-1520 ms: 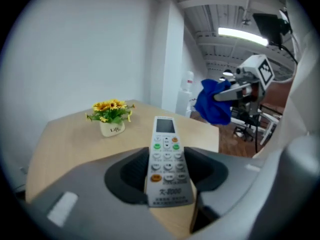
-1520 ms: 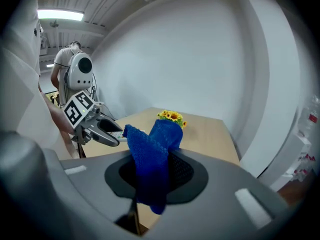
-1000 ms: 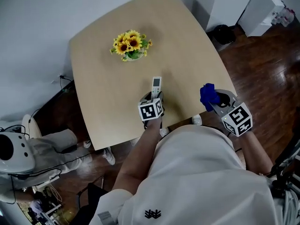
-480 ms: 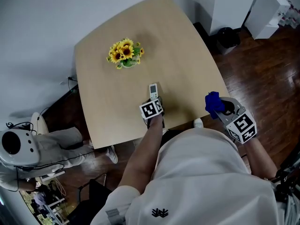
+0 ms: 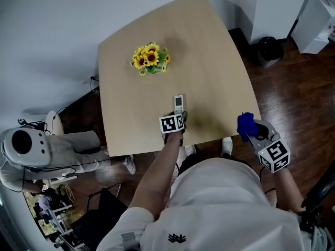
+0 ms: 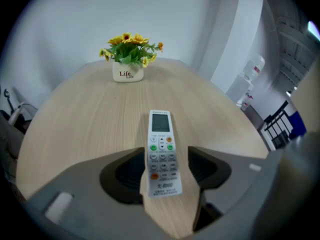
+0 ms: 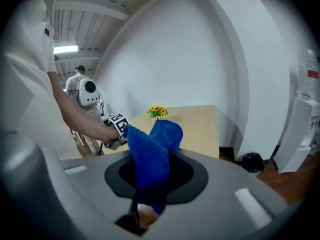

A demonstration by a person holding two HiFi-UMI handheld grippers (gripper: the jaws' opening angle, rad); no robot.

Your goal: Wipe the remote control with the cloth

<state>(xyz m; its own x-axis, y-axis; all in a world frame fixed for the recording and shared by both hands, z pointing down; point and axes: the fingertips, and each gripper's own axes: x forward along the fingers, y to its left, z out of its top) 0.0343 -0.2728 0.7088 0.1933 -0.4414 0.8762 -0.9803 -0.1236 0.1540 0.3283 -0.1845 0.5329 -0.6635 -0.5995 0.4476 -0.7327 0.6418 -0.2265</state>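
A white remote control (image 5: 179, 102) (image 6: 161, 149) lies flat on the wooden table (image 5: 209, 61), near its front edge. My left gripper (image 5: 178, 114) (image 6: 166, 156) rests there, open, with a jaw on either side of the remote's near half. The left jaw stands close against the remote, and a thin strip of table shows by the right jaw. My right gripper (image 5: 252, 133) (image 7: 150, 184) hangs off the table's front right edge, shut on a blue cloth (image 5: 245, 124) (image 7: 152, 156) that sticks up out of it.
A pot of yellow flowers (image 5: 151, 58) (image 6: 127, 59) stands at the table's far side. Left of the table is a white robot-like machine (image 5: 21, 150). A black bin (image 5: 271, 48) (image 7: 251, 161) and a white cabinet (image 5: 319, 14) stand on the wooden floor at the far right.
The head camera has shifted, so the whole scene sits further right. The left gripper stays at the remote. The right gripper with the cloth has drawn slightly back from the table edge.
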